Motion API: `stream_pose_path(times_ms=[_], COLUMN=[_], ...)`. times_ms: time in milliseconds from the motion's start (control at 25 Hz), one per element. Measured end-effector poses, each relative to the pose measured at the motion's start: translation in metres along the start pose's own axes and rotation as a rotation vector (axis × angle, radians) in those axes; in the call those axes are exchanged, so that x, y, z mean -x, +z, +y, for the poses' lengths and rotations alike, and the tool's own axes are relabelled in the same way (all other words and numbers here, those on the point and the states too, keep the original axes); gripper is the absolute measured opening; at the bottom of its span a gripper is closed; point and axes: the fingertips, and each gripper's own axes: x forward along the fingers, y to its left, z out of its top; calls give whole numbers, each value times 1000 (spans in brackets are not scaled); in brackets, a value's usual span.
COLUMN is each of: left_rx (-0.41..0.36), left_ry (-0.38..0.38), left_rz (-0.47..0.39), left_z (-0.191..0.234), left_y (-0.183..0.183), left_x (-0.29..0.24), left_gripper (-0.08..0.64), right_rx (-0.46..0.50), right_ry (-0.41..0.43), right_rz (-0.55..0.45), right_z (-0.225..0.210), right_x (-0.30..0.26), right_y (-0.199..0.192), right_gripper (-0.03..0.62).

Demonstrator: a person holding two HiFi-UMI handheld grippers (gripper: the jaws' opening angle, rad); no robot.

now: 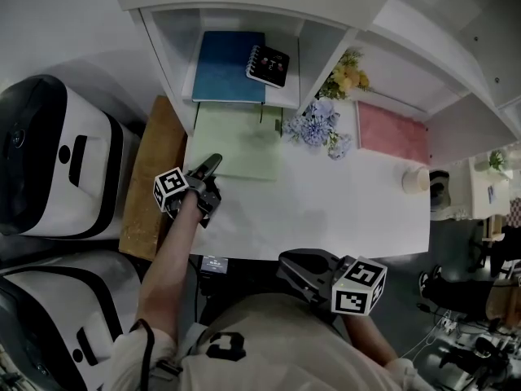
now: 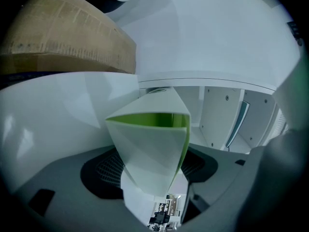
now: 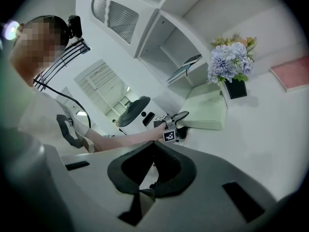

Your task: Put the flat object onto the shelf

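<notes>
The left gripper [image 1: 210, 168] has its jaws clamped on the near corner of the pale green flat object [image 1: 242, 141], which lies on the white table [image 1: 350, 210], far edge at the shelf [image 1: 167, 55]. The right gripper [image 1: 289, 269] hangs by the person's body, jaws together and empty

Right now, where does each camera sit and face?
Head view: on the person's head, steeply down at table and shelf; shows torso, left arm, left hand-held gripper, right hand-held gripper.
Left gripper view: on that hand-held gripper, facing the shelf; its jaws clamp the green folder.
Right gripper view: on its hand-held gripper, across the table; jaws closed, empty; person's left arm shows.
Shared: green folder, all three.
</notes>
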Motion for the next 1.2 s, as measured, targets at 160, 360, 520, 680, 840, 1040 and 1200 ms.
stream_pose_path(times_ms=[160, 360, 520, 680, 840, 1040, 1200], left_rx=[-3, -10, -17, -19, -23, -54, -150], left_ry=[-2, -4, -8, -7, -2, -10, -11], left_rz=[-3, -16, -26, -28, -31, -23, 60], left_z=[-2, -4, -7, -8, -8, -13, -21], left_y=[4, 9, 14, 17, 17, 16, 5], left_x=[-5, -12, -18, -22, -24, -25, -24], left_gripper=[334, 334, 336, 336, 336, 365, 454], right_rx=[0, -4, -1, 1, 0, 5, 26], right_ry=[-9, -16, -20, -31, -33, -36, -35], right_rz=[3, -6, -10, -6, -3, -4, 0], right_z=[-1, -3, -3, -3, -2, -1, 1], right_x=[0, 4, 6, 8, 10, 12, 14], right_y=[1, -1, -2, -4, -8, -10, -12], right_gripper=[21, 21, 21, 21, 21, 21, 21])
